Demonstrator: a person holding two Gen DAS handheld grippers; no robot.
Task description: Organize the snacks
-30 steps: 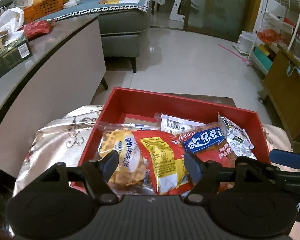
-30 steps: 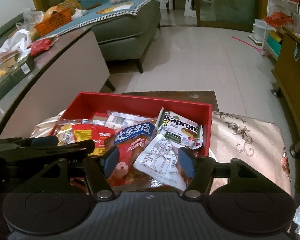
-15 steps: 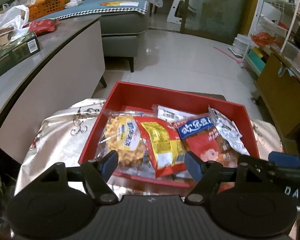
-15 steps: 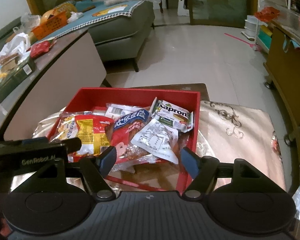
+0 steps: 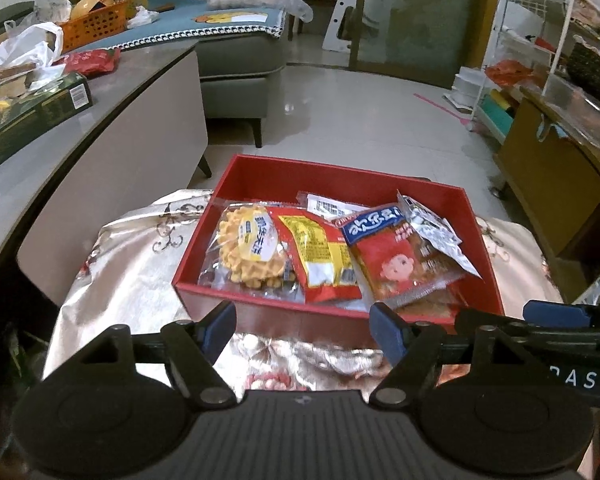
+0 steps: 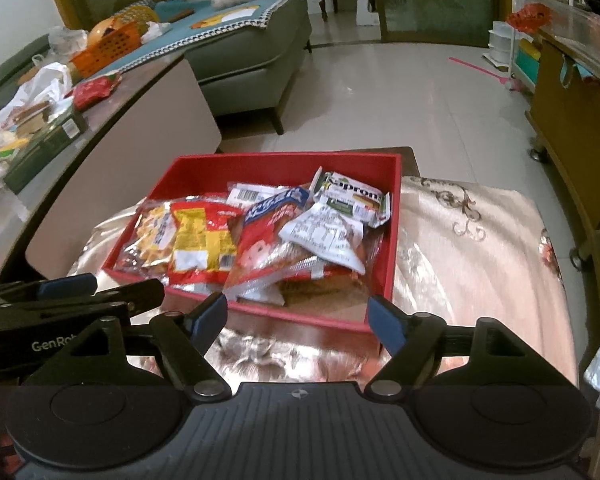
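A red box (image 5: 204, 256) (image 6: 394, 240) sits on a low table under a shiny patterned cloth (image 5: 132, 280) (image 6: 468, 248). Inside lie several snack packets: a waffle pack (image 5: 252, 250), a red-and-yellow pack (image 5: 320, 256) (image 6: 204, 240), a red-and-blue pack with a cartoon face (image 5: 392, 256) (image 6: 268, 236), a silver pack (image 5: 428, 228) (image 6: 324, 236) and a Kapron pack (image 6: 352, 198). My left gripper (image 5: 302, 330) hovers open in front of the box's near wall, nothing between its fingers. My right gripper (image 6: 298, 318) hangs beside it, jaws opening, nothing between them.
A long grey-topped counter (image 5: 112, 92) on the left carries a green box (image 5: 32, 116), bags and an orange basket (image 5: 92, 30). A grey sofa (image 5: 236, 64) stands behind it. A wooden cabinet (image 5: 552, 184) and a wire rack (image 5: 540, 40) line the right. Tiled floor (image 5: 360, 120) lies beyond.
Both grippers have drawn back from over the snacks to in front of the box's near wall. The right gripper's jaws have spread wider; the packets lie in the box.
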